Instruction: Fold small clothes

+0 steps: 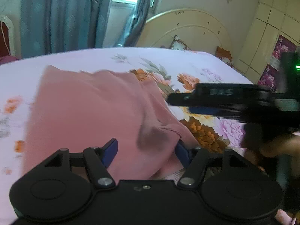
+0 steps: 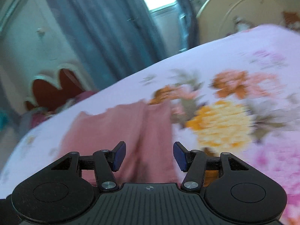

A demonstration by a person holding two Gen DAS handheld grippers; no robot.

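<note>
Cloth (image 1: 90,112): a pink garment lies on the flowered bed (image 1: 196,63); its near part rises up between the fingers of the left gripper (image 1: 146,151), its far edge rests flat on the sheet.

Left gripper: the blue pads (image 1: 110,151) stand apart, with a bulge of cloth filling the gap between them; whether they really press the cloth or only stand around it, the view does not tell; it looks more spread than pinching.

Right gripper (image 2: 149,155): spread, nothing between the pads (image 2: 120,155); it hangs over the near part of the cloth; in the left view it reaches in from the right side, its tip just beside the cloth edge.

Blur: both views are smeared, so the fine edges and layers of the cloth are hard to read.

Risk, slip: if the left gripper holds only a loose bulge, the cloth probably falls out when it is carried over, and the fold collapses.

Risk, layers: the right gripper may take one layer only, or also the sheet; then the fold comes crooked.

Risk, collision: the two grippers are near; a quick crossing may knock them together.
</note>
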